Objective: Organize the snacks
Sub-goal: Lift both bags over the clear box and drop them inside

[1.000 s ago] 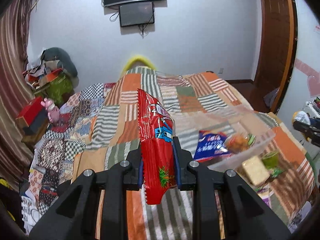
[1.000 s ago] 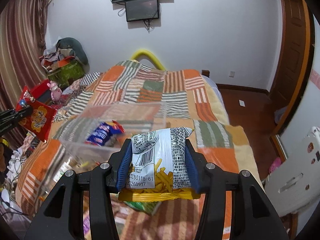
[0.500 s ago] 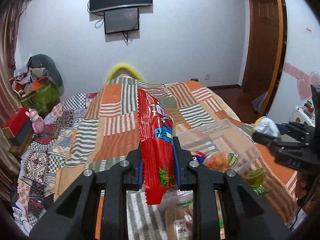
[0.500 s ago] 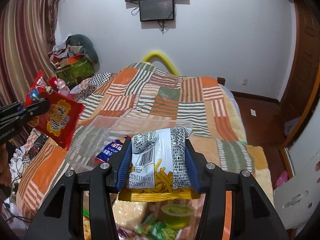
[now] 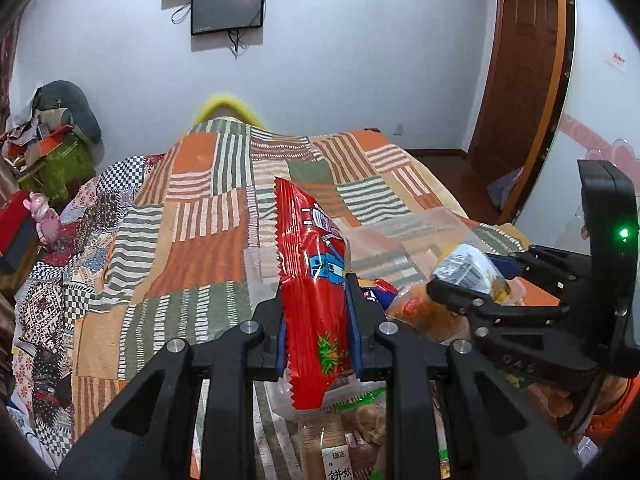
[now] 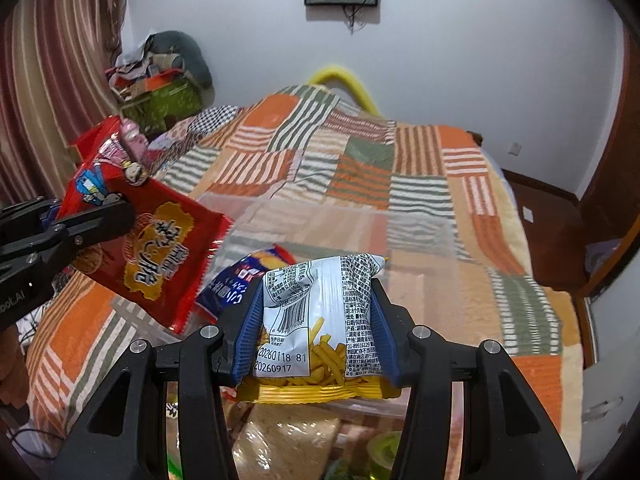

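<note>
Left gripper [image 5: 316, 320] is pinching a red foil snack bag [image 5: 312, 280] edge-on between its fingers. Right gripper [image 6: 318, 340] is clamping a white-and-yellow fries packet [image 6: 320, 320]. Both are hanging above a clear plastic bin [image 5: 400, 236] on the patchwork bedspread [image 5: 200, 220].

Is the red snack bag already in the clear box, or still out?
Out: the red snack bag hangs clamped in the left claw, above the clear box.
</note>
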Motion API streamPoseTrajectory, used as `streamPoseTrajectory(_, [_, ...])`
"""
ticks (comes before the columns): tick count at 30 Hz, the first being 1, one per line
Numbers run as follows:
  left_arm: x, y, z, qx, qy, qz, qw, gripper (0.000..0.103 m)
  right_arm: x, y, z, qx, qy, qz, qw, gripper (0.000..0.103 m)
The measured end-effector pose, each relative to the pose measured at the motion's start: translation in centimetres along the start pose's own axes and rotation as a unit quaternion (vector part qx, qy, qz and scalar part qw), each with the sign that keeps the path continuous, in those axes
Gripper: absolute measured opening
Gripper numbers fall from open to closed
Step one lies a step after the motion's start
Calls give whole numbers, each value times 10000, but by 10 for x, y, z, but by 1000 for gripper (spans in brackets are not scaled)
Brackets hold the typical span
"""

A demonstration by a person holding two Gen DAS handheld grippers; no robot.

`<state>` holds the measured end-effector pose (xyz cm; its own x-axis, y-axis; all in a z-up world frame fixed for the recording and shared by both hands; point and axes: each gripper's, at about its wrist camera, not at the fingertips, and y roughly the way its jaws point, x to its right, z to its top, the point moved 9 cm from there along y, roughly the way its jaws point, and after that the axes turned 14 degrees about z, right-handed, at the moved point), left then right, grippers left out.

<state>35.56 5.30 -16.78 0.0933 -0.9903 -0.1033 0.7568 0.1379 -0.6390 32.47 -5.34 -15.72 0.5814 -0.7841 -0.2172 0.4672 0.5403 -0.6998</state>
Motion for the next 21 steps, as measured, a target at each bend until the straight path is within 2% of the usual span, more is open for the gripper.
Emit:
streamPoseTrajectory(9, [12, 17, -12, -271, 103, -79, 9995, 24, -4, 11, -6, -211, -62, 44, 9997, 48])
streamPoseTrajectory(12, [12, 18, -14, -243, 156, 92, 9995, 26, -3, 15, -6, -270, -121, -79, 9995, 49])
streamPoseTrajectory(14, [12, 18, -15, -278, 190, 124, 9994, 31, -2, 13, -6, -291, -151, -100, 9994, 53])
streamPoseTrajectory(16, [9, 17, -16, -289, 223, 228, 9991, 47, -1, 10, -5, -265, -126, -116, 9995, 62])
streamPoseTrajectory(18, [6, 13, -15, -212, 252, 345, 9989, 56, 0, 4, -3, -200, -116, -119, 9997, 68])
streamPoseTrajectory(21, [-1, 1, -16, -132, 234, 404, 9988, 63, 2, -3, -3, -130, -70, -111, 9998, 69])
